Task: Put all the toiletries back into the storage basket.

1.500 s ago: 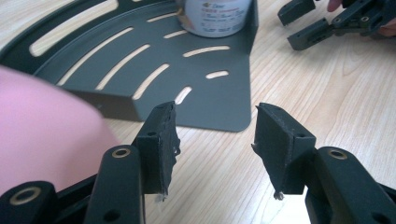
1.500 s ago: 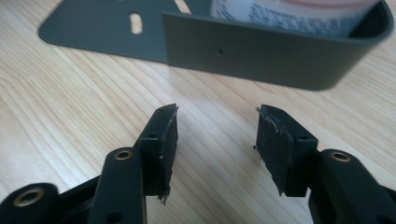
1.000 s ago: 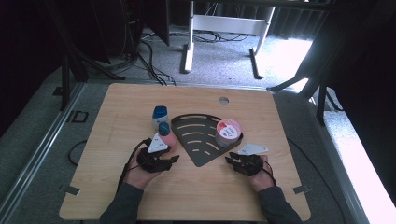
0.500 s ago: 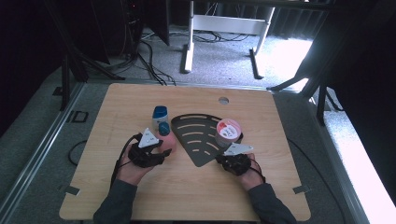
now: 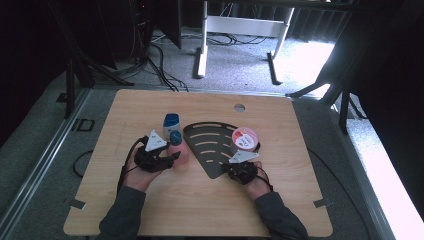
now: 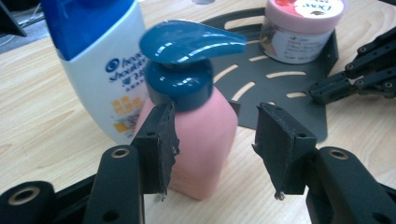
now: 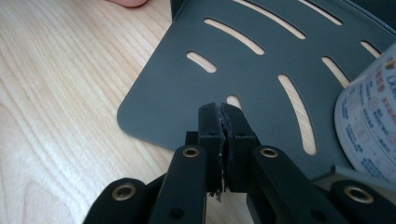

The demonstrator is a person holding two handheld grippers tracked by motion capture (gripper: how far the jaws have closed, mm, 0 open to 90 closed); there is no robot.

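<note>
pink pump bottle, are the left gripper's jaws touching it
Cannot tell. In the left gripper view, one jaw overlaps the pink pump bottle; the other stands clear. The left gripper looks open.

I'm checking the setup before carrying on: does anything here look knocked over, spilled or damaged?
Nothing is tipped or spilled: the pink pump bottle, the shampoo bottle and the cream jar all stand upright. The one oddity is wear: the left gripper has ragged, frayed pads, and the shut right gripper shows the same.

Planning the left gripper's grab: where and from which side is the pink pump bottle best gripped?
Grip the pink pump bottle across its flat-sided body, below the blue collar, coming level from the person's side. It stands upright, the white shampoo bottle crowds it behind, and the open left gripper already straddles it.
</note>
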